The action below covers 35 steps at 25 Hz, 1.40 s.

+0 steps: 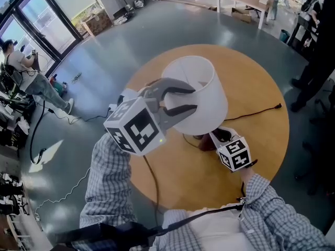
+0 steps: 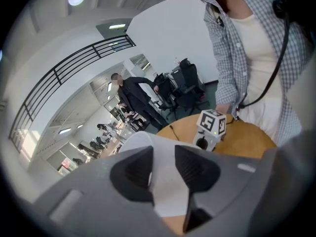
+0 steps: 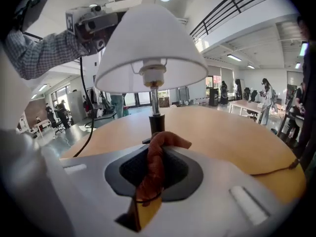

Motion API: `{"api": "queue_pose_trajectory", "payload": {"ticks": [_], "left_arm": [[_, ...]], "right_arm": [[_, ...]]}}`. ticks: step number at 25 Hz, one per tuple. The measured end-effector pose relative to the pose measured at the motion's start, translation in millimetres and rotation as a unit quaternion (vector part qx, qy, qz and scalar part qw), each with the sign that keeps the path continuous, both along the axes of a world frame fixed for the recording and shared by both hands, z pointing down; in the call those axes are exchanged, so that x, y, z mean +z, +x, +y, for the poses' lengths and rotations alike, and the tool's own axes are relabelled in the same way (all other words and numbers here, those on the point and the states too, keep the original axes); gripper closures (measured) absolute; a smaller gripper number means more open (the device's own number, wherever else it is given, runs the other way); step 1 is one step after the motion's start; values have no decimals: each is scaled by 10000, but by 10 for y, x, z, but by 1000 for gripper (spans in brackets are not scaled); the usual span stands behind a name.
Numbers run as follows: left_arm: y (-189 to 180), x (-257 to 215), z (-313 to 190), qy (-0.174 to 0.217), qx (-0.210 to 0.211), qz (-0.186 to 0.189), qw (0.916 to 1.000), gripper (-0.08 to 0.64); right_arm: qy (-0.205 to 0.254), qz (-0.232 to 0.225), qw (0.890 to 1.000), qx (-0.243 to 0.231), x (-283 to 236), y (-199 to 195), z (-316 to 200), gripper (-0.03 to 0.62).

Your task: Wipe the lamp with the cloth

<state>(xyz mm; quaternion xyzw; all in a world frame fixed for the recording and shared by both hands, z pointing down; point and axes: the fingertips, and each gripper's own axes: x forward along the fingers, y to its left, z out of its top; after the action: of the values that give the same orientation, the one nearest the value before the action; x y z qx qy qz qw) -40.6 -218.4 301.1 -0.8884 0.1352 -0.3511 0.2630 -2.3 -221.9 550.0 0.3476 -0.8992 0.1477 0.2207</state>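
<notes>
Lamp (image 1: 204,88) stands mid table (image 1: 261,140). Left gripper (image 1: 194,99) is clamped on the shade's (image 3: 150,48) rim, one jaw inside, one outside. Shade looks light, thin and easily dented, so grip it gently. Right gripper (image 1: 221,136) is pinched tight on the soft, floppy brown cloth (image 3: 153,164), low near the stiffer stem (image 3: 154,105).

There is one lamp (image 1: 209,82) with a single white shade, one reddish-brown cloth (image 3: 165,141), one round wooden table (image 1: 261,140), one black cord (image 1: 259,110), and two grippers, the left gripper (image 2: 163,169) and the right gripper (image 3: 157,157), each bearing one marker cube (image 1: 137,127).
</notes>
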Motion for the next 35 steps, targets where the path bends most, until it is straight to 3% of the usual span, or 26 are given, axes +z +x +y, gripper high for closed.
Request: {"api": "queue_pose_trajectory", "payload": {"ticks": [6,9,13,16,19,27,31,33,35], "left_arm": [[192,61,114,195,26,-212,9996,422],[223,78,155,272,33,-289,9992,420],[312,116,225,331,70,-392,9987,420],[345,115,289,369,127,-472,9981,420],[360,114,368,425,167,-538,9975,420],[375,134,399,470,163,-587,9970,422],[327,133,417,490,131,-579,9970,420],[316,119,417,519,114,-555,9970,417],[329,112,411,549,118,-530,9970,414]], "right_arm": [[351,-438,9962,659,-455,653,-21,537],[568,-372,9942,829,-666,939,-36,537],[826,648,9918,724,-669,1365,6,537],[704,1429,9860,493,-483,1500,96,537],[355,1787,9832,97,-160,1344,299,537],[-369,2139,9703,-1068,501,517,818,537],[-712,2222,9627,-1369,716,294,1044,531],[-870,2129,9638,-1349,768,257,1112,502],[-989,1977,9665,-1304,808,256,1138,428]]}}
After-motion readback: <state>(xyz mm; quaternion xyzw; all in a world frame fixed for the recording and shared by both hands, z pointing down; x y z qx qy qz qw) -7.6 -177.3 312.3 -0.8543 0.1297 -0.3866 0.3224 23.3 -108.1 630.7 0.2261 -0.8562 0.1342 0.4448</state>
